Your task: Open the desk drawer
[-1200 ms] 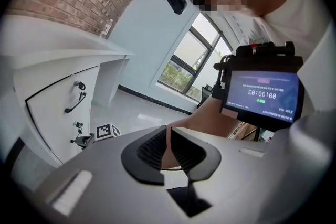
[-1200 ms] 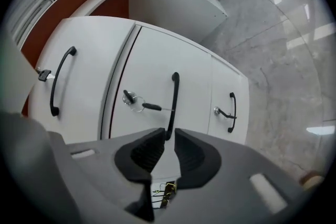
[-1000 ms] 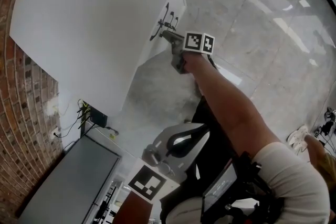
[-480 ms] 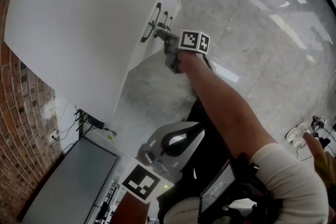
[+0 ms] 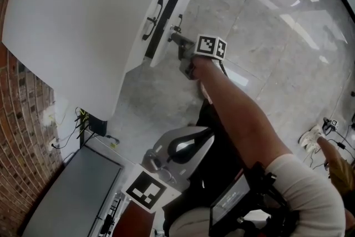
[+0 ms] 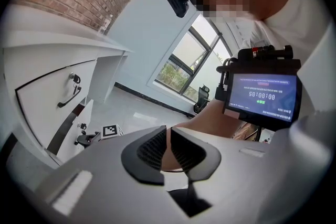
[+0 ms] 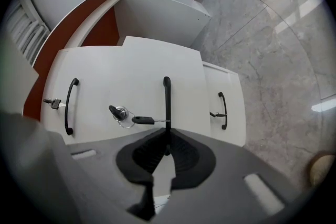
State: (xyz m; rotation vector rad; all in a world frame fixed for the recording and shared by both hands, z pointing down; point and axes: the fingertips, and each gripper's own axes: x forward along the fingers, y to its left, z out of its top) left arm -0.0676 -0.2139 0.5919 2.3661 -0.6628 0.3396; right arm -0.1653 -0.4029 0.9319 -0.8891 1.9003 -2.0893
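The white desk (image 5: 83, 19) fills the left of the head view. One of its drawers (image 5: 173, 18) stands pulled out a little, with a dark gap behind its front panel. My right gripper (image 5: 174, 38) is shut on that drawer's black bar handle (image 7: 166, 97), which runs down between the jaws. A key on a ring (image 7: 124, 114) hangs from the lock beside the handle. My left gripper (image 5: 186, 146) hangs low near the person's body, shut with nothing between its pads (image 6: 152, 149). From the left gripper view the pulled-out drawer (image 6: 71, 131) shows side-on.
Two neighbouring drawer fronts carry black handles, one to the left (image 7: 68, 105) and one to the right (image 7: 223, 110). The floor (image 5: 277, 36) is grey polished stone. A brick wall (image 5: 25, 136) and a dark panel (image 5: 77, 191) lie at the lower left. An office chair (image 6: 202, 98) stands by the window.
The drawer front has come out from the desk, opening a dark gap, as my right gripper drew back with the handle. The left gripper stayed low.
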